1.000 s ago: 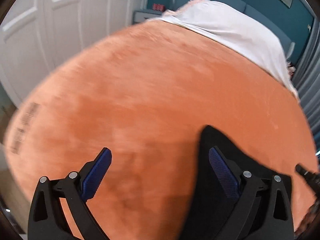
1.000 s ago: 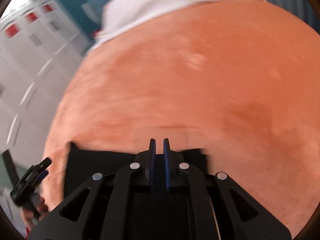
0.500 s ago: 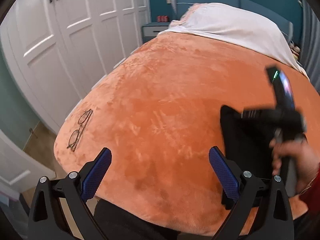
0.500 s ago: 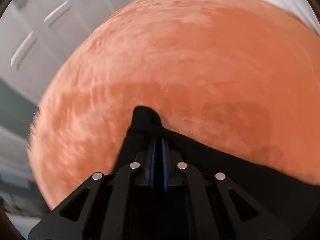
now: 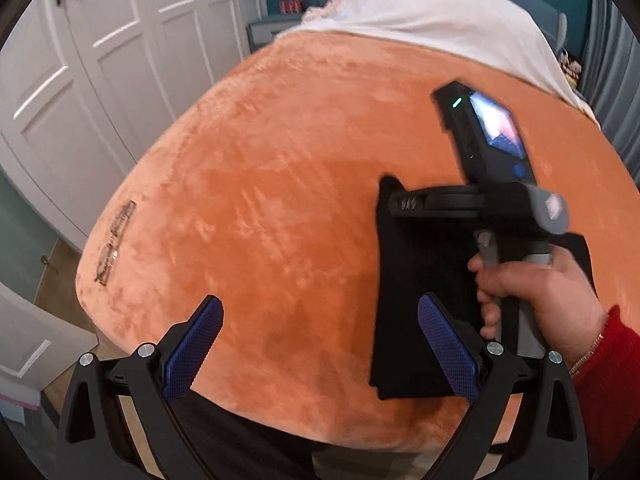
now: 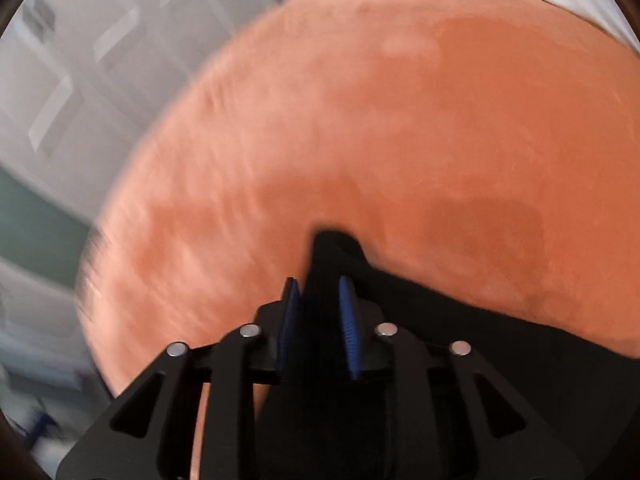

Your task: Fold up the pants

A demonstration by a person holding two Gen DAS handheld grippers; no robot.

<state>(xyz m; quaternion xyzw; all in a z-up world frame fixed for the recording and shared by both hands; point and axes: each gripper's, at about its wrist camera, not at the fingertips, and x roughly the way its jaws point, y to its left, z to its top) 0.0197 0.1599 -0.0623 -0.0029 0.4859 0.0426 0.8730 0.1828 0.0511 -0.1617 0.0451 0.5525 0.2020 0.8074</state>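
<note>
Black pants (image 5: 416,280) lie folded into a narrow rectangle on the orange blanket (image 5: 280,184), at the near right of the bed. My left gripper (image 5: 320,332) is open and empty, held above the bed's near edge, left of the pants. The right gripper's body (image 5: 492,196) shows in the left wrist view, held in a hand over the pants. In the right wrist view the right gripper (image 6: 318,296) has its jaws parted a little around a raised corner of the pants (image 6: 334,248). That view is blurred.
A pair of glasses (image 5: 114,240) lies on the blanket near the bed's left edge. White wardrobe doors (image 5: 100,60) stand to the left. A white sheet (image 5: 432,12) covers the far end of the bed, by a blue headboard.
The right gripper was shut on the pants' corner; its jaws now stand slightly apart. The left gripper has drawn back and up, so the whole bed and the right gripper show.
</note>
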